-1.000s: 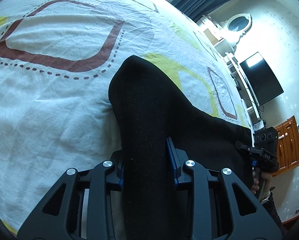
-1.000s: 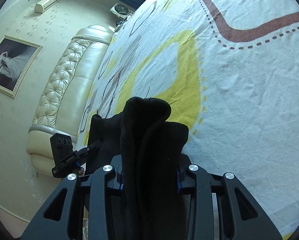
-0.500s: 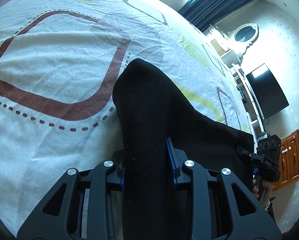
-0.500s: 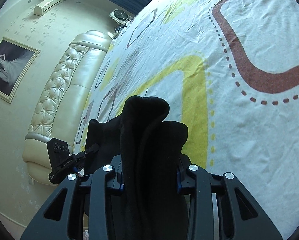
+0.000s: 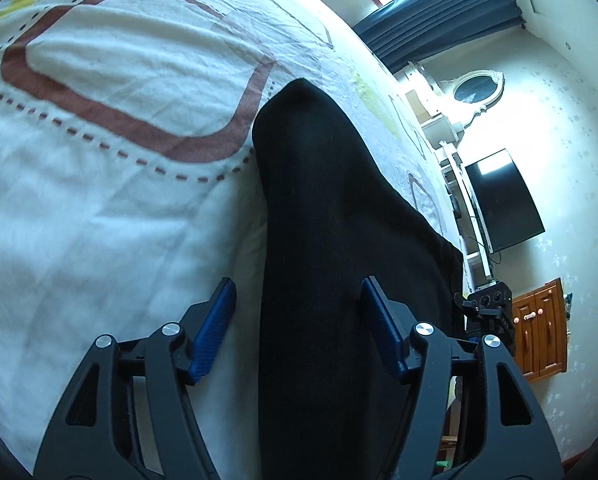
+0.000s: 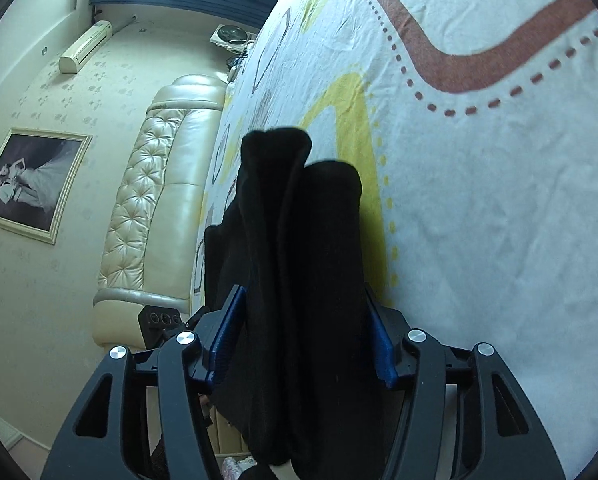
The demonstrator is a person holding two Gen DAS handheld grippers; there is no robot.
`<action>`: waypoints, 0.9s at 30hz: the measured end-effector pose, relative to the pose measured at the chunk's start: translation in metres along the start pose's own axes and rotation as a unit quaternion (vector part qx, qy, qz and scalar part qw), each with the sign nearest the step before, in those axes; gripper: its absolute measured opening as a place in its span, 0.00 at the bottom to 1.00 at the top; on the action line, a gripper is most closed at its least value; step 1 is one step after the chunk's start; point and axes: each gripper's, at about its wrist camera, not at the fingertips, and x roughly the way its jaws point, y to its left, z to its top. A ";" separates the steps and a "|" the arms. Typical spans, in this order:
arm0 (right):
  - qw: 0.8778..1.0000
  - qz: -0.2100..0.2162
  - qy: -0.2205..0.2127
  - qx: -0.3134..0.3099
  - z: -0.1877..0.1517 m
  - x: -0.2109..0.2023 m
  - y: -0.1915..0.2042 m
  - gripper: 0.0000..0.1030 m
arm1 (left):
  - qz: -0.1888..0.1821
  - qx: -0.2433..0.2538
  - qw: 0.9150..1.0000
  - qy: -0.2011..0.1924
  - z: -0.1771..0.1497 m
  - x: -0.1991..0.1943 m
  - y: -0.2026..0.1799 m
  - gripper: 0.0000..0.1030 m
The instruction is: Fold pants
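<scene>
Both hand-held grippers, left [image 5: 297,312] and right [image 6: 301,320], have just spread, releasing black pants [image 5: 339,240] stretching toward twelve o'clock on the bed [image 5: 99,220]. Release step; next probably calls for withdrawing clear.

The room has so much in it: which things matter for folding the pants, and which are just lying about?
Part of the job:
black pants
left gripper
right gripper
bedsheet they lie on

Just there:
television
oval mirror
wooden cabinet
headboard
framed picture
air conditioner
</scene>
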 end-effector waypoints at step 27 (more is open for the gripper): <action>1.000 -0.023 -0.009 0.010 -0.056 -0.021 0.002 0.36 | 0.054 0.026 0.998 0.000 -0.046 0.000 -0.034 0.32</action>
